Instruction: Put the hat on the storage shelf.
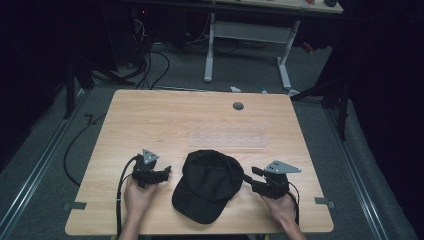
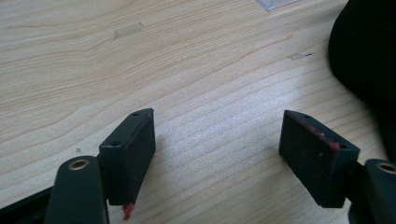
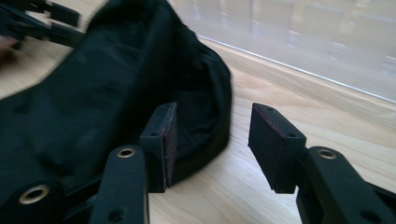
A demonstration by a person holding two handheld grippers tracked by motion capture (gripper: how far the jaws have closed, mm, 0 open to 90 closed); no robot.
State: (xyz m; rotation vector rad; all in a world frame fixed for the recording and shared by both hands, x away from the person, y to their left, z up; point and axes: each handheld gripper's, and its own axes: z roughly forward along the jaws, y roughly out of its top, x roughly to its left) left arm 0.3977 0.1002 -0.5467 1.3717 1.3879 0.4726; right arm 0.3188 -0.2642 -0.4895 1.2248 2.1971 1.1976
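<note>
You are holding both tongs low at the near edge of the tabletop [image 1: 150, 107], one on each side of the black cap [image 1: 209, 184], and neither is gripping anything. Your left tongs [image 1: 166, 172] are standing wide open over bare wood, with nothing between the pads; in the left gripper view the cap [image 2: 364, 51] is lying just off to one side, apart from the near pad [image 2: 317, 156]. Your right tongs [image 1: 249, 176] are also standing open, pointing at the cap's edge. In the right gripper view one pad [image 3: 166, 144] is sitting right at the rim of the cap [image 3: 93, 107], while the other pad [image 3: 271, 144] is hanging over bare wood, so the fabric is beside the gap rather than clearly in it. I cannot tell whether that pad is touching the cloth.

The cap itself is lying flat near the front middle of the tabletop, brim toward you. Judging from this, the work is sitting at its start or at a pause: the cap is not being lifted or held. A grasp on each side is what seems left to do. Farther out, a clear plastic sheet [image 1: 227, 140] is lying flat beyond the cap, and a small grey round cover [image 1: 238, 105] is sitting near the far edge.
</note>
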